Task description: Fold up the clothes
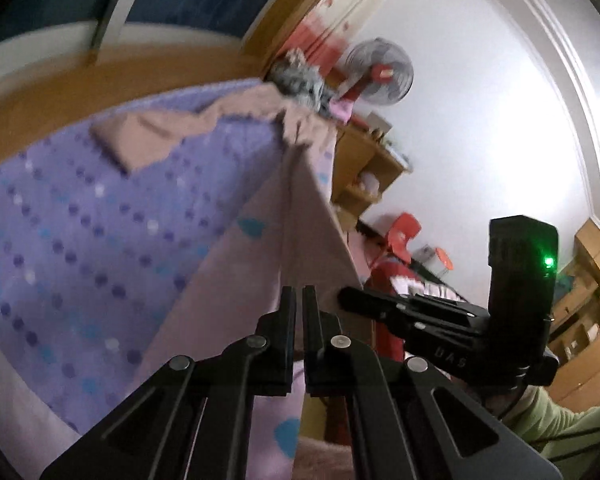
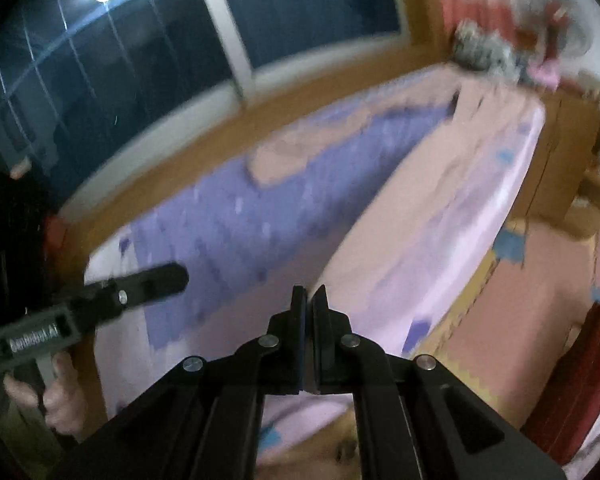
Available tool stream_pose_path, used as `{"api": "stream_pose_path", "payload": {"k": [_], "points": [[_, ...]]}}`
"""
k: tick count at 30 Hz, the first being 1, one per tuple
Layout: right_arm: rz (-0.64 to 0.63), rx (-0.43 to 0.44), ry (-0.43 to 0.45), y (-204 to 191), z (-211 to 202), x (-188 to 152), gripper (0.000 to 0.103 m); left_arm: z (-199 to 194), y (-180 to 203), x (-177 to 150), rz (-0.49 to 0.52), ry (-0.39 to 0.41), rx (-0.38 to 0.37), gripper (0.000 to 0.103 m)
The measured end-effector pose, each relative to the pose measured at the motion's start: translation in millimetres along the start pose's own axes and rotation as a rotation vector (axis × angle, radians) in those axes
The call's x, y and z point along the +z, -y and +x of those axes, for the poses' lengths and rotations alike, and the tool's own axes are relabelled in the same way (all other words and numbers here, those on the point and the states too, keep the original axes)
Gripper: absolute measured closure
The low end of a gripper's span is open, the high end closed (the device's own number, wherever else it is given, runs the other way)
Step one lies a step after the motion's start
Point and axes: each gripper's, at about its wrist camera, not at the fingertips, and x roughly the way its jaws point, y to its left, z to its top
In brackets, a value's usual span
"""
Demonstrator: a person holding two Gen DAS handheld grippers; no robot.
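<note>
The left gripper has its jaws drawn narrow on the near edge of a pinkish-beige cloth, which rises from the jaws toward twelve o'clock in a taut, creased sheet and ends in a rumpled heap at the far end of the bed. The bed wears a purple dotted sheet, and a folded corner of the same cloth lies on it at about ten o'clock. In the left wrist view the right gripper reaches in from three o'clock, its tip just beside the cloth's edge. In the right wrist view the right gripper also shows its jaws nearly together, with the cloth's edge meeting them, though blur hides the exact hold. The left gripper enters that view from nine o'clock, held by a hand. A fan stands at one o'clock beyond the bed.
</note>
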Motion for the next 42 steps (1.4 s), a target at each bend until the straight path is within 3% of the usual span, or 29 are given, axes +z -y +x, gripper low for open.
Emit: {"api": "stream_pose_path", "payload": {"k": [3,5,8,14,19,30,42], "points": [[0.033,-0.022,-0.066,11.7,8.3,-5.5,0.099,9.2,-8.2,-7.2,-0.004,-0.053,0.017,0.095],[0.066,-0.019,-0.072,23.0,6.2,-7.4,0.098,15.9,-15.2,-10.0,-0.02,-0.086,0.013,0.086],[0.11,-0.014,-0.056,35.1,0.8,-11.8,0.098,24.2,-20.8,-13.3,-0.022,-0.117,0.011,0.086],[0.143,-0.009,-0.047,39.5,0.7,-11.8,0.098,41.3,5.5,-25.6,0.203,-0.202,0.05,0.085],[0.143,-0.013,-0.038,38.8,2.1,-10.0,0.098,46.8,36.2,-36.9,0.399,-0.211,0.083,0.079],[0.136,-0.017,-0.031,34.7,1.5,-10.5,0.098,89.5,36.5,-38.0,0.526,-0.251,0.149,0.079],[0.152,-0.01,-0.007,39.8,-0.4,-7.0,0.098,98.8,38.8,-43.3,0.565,-0.268,0.157,0.079]]}}
